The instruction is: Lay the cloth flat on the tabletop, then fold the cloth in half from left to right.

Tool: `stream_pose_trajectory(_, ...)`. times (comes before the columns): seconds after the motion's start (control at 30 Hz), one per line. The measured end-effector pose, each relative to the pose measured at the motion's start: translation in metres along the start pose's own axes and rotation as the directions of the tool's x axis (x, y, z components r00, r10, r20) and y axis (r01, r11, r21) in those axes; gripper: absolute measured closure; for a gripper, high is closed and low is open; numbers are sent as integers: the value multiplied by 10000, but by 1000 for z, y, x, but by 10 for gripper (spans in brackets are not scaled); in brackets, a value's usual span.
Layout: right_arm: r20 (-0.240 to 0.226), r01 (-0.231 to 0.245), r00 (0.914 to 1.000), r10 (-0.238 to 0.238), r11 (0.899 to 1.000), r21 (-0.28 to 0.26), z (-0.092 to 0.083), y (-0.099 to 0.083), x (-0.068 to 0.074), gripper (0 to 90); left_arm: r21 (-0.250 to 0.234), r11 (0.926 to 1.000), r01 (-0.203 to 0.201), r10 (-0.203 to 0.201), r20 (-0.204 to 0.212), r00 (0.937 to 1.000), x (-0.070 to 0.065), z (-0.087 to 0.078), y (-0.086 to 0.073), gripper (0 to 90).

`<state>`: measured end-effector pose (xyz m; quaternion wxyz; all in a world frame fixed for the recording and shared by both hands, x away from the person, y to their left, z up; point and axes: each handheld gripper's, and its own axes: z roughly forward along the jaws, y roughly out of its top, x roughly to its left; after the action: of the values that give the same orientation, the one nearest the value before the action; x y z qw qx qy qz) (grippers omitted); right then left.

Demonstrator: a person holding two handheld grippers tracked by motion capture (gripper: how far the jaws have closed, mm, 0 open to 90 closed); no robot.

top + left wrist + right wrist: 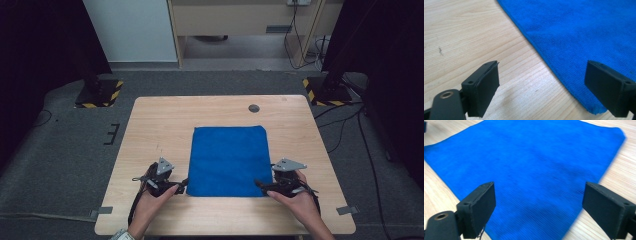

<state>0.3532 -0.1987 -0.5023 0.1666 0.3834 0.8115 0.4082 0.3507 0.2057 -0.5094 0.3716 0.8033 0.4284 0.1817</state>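
A blue cloth (229,160) lies flat on the wooden table (150,125), a little right of its middle. My left gripper (181,186) is at the cloth's near left corner, held by a hand. Its jaws stand wide open, and the corner of the blue cloth (579,37) lies between them in the left gripper view. My right gripper (260,186) is at the near right corner, also hand-held. In the right gripper view the blue cloth (531,165) spreads ahead, its near corner between the open jaws. Nothing is held.
A round grommet hole (254,108) sits in the table behind the cloth. Bare wood (461,37) lies left of the cloth. Two stand bases with yellow-black tape (100,93) (325,90) rest on the grey floor beyond the table, with cables (345,125) at right.
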Motion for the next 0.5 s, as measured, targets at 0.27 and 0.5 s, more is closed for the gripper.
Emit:
stream_pose_trajectory(0.27, -448, 577, 9974, -556, 9971, 490, 12, 6, 18, 89, -163, 9999, 52, -56, -211, 9998, 8, -3, -1, 110)
stream_pose_trajectory(0.5, -1099, 1021, 9890, -995, 9946, 188, 30, 26, 48, 144, -344, 9992, -212, 194, -525, 9984, 21, -2, 1, 96)
